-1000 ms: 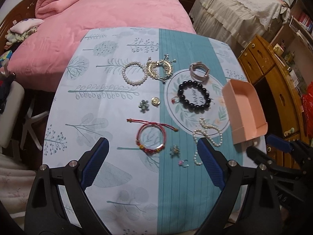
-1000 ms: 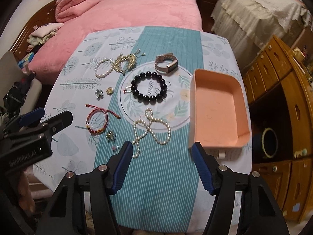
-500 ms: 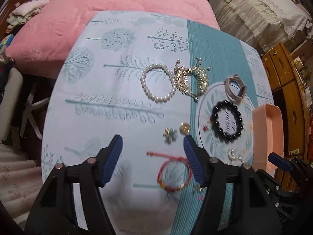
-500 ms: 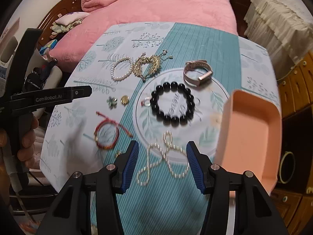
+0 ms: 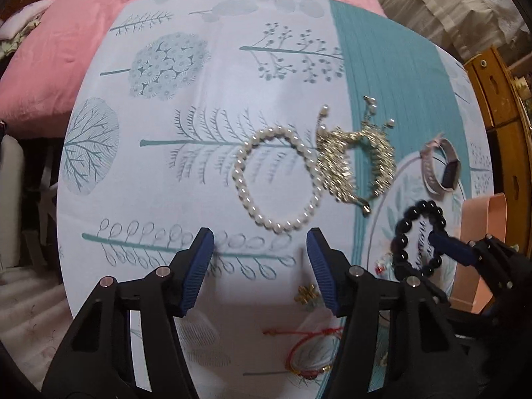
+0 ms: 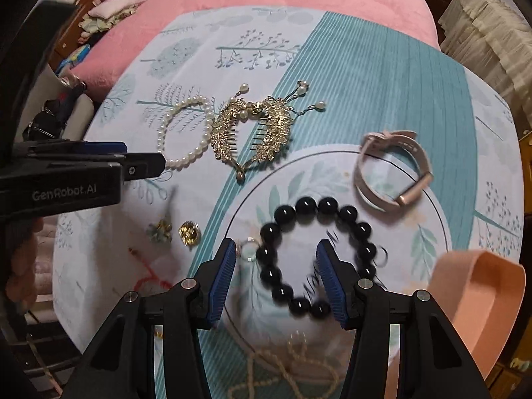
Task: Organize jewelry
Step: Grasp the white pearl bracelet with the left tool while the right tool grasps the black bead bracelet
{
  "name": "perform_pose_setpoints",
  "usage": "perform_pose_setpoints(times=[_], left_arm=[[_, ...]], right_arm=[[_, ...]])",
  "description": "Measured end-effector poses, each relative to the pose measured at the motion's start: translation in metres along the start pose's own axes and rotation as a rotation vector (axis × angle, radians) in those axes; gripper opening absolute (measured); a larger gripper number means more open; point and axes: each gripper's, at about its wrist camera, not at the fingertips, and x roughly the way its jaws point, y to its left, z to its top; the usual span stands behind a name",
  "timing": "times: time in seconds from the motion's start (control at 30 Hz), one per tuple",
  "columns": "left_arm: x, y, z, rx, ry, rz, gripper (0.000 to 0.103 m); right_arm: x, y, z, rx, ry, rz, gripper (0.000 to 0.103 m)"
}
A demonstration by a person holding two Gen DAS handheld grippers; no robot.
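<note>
Both your grippers hang spread over the jewelry on the printed tablecloth [image 5: 199, 173]

Off to the right of your right gripper [image 6: 276, 266] sits the peach box [image 6: 478, 286], with the pink watch [image 6: 392, 169] ahead-right of it; the black bead bracelet [image 6: 316, 252] lies straight between its parted fingers, untouched. Your left gripper [image 5: 261, 256] is also agape and empty, with the pearl bracelet [image 5: 276, 179] just ahead of its tips, the gold hair comb [image 5: 355, 163] touching that bracelet's right side
</note>
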Motion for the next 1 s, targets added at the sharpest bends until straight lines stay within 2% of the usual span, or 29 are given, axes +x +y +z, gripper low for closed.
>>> perform_pose_setpoints(times=[0.03, 0.1, 0.13, 0.2, 0.33, 0.53, 0.6, 0.67, 0.83, 1.0], left_arm=[[0.002, 0.001, 0.003, -0.005, 0.005, -0.003, 0.056], [0.008, 0.004, 0.010, -0.019, 0.013, -0.005, 0.053], [0.011, 0.005, 0.013, -0.028, 0.019, -0.006, 0.051], [0.015, 0.006, 0.020, -0.040, 0.027, -0.006, 0.049], [0.026, 0.003, 0.029, -0.039, 0.046, 0.000, 0.048], [0.033, -0.012, 0.034, 0.019, 0.049, 0.067, 0.038], [0.033, -0.016, 0.033, 0.033, 0.041, 0.067, 0.028], [0.033, -0.017, 0.034, 0.029, 0.039, 0.066, 0.006], [0.025, -0.005, 0.031, -0.048, 0.044, -0.018, 0.005], [-0.005, -0.003, 0.023, -0.064, -0.032, -0.048, 0.005]], right_arm=[[0.005, 0.003, 0.002, -0.005, 0.008, -0.006, 0.044], [0.016, 0.006, 0.005, -0.005, 0.031, -0.016, 0.030], [0.019, 0.007, 0.005, -0.002, 0.042, -0.015, 0.029], [0.020, 0.009, 0.007, -0.005, 0.026, -0.018, 0.017], [0.020, 0.009, 0.005, 0.003, 0.020, -0.010, 0.015], [0.014, 0.005, 0.000, 0.021, -0.010, 0.043, 0.014], [0.003, 0.002, -0.002, 0.036, -0.030, 0.063, 0.014], [-0.007, -0.001, -0.004, 0.053, -0.048, 0.076, 0.014], [-0.042, -0.008, -0.010, 0.093, -0.097, 0.112, 0.014], [-0.082, -0.021, -0.022, 0.130, -0.153, 0.134, 0.014]])
